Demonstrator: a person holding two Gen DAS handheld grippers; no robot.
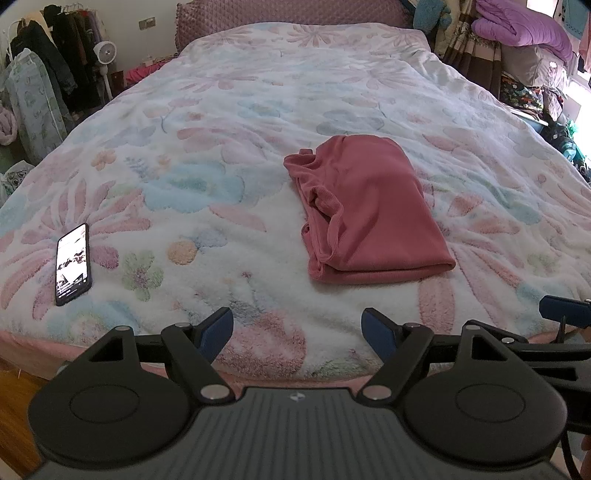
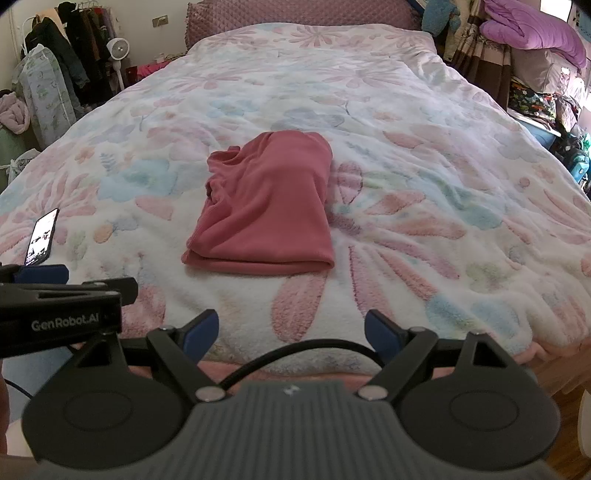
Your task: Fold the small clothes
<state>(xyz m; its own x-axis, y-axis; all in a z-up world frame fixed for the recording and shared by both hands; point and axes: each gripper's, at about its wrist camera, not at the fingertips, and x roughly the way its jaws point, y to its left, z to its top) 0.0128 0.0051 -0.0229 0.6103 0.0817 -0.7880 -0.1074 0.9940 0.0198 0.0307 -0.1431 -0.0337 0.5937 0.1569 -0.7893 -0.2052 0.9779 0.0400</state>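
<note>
Near the middle of a wide bed, a folded dusty-pink ribbed top [image 1: 364, 210] lies flat on a fluffy white blanket [image 1: 229, 122] printed with pastel pink and blue flowers. Its near edge is a neat fold, while its left side shows bunched hems and an opening. The only readable writing is "GenRobot.AI" in pale letters on the black body of the left gripper, seen at the left edge of the right wrist view. Bare blanket surrounds the top on every side, with a broad strip between it and the foot of the bed, where a pink edge of the bedding runs just in front of both grippers. A smartphone [image 1: 72, 264] with a lit screen lies well to the left of the top, near the blanket's left edge. The left gripper [image 1: 297, 330] hovers at the foot of the bed, level, pointing up the bed, its blue-padded fingers [image 1: 218, 328] spread wide and holding nothing. The right gripper [image 2: 291, 330] sits just beside it in the same pose, jaws equally wide and empty, a black cable [image 2: 295, 350] looping beneath it. A clothes rack [image 1: 70, 48] and a small white fan [image 1: 104, 51] stand beyond the left side; purple bedding [image 1: 524, 26] is piled at the right.
</note>
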